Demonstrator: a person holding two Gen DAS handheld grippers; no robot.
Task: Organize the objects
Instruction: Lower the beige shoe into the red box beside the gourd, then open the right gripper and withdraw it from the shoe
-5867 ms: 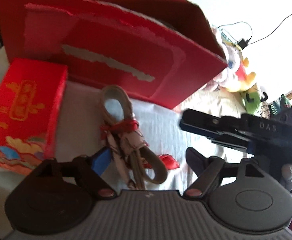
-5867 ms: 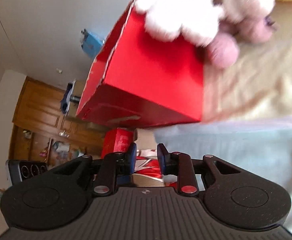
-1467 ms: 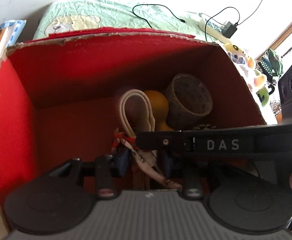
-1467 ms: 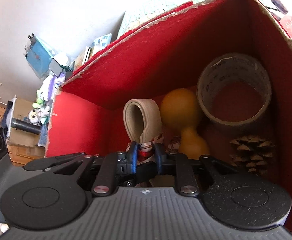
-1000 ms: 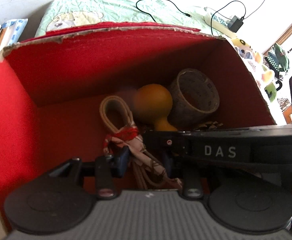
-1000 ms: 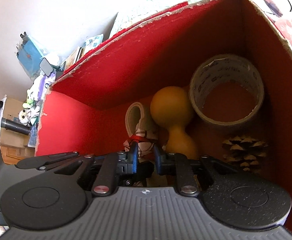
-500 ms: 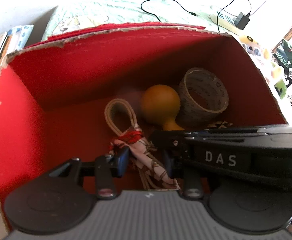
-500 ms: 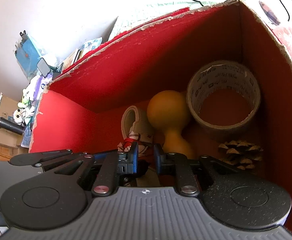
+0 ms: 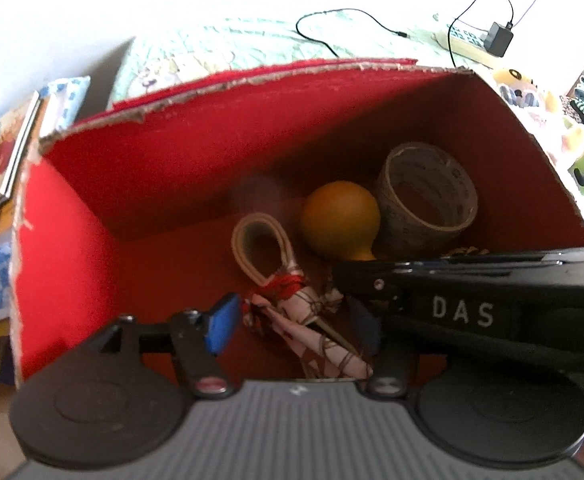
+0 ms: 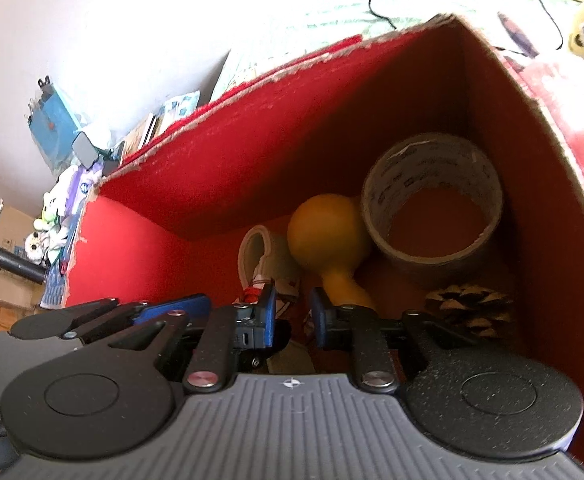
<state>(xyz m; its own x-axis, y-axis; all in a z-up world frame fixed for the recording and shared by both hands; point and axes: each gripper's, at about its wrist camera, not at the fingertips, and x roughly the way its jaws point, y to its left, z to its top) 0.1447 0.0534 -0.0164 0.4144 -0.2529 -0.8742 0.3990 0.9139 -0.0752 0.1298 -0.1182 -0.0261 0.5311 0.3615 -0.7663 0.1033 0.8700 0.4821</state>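
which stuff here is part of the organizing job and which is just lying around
Part of the job:
red box
strap bundle tied with red cord
orange gourd
tape roll
pine cone
left gripper, open
right gripper, open

Just lying about:
charger and cable
plush toys
books

Left tool [image 9: 292, 322] wide apart, right tool [image 10: 292, 318] narrowly parted.

We see a red cardboard box [image 9: 196, 160] with torn, rough paper edges — its inside matt. The brown tape roll [image 10: 431, 200] looks glossy, the orange gourd [image 9: 339, 216] smooth, the patterned cloth bundle [image 9: 311, 320] soft — the pine cone [image 10: 467, 304] scaly.
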